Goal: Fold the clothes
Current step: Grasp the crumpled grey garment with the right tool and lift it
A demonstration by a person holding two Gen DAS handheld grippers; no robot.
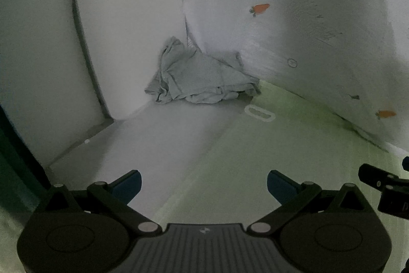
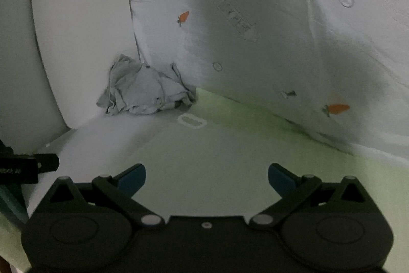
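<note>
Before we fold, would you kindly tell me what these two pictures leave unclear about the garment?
- Crumpled light grey cloth garment: its type is hidden by its own bunching in both views.
- Its underside and far edge: pressed into the white cushion corner.
- Grey rectangular print on the carrot-patterned white sheet: blurred in the right wrist view, unreadable.

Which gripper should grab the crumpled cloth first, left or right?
Left, marginally. The cloth sits nearly dead ahead of the left gripper, whereas in the right wrist view it lies off to the left of the right gripper. Both jaws are open and empty.
</note>
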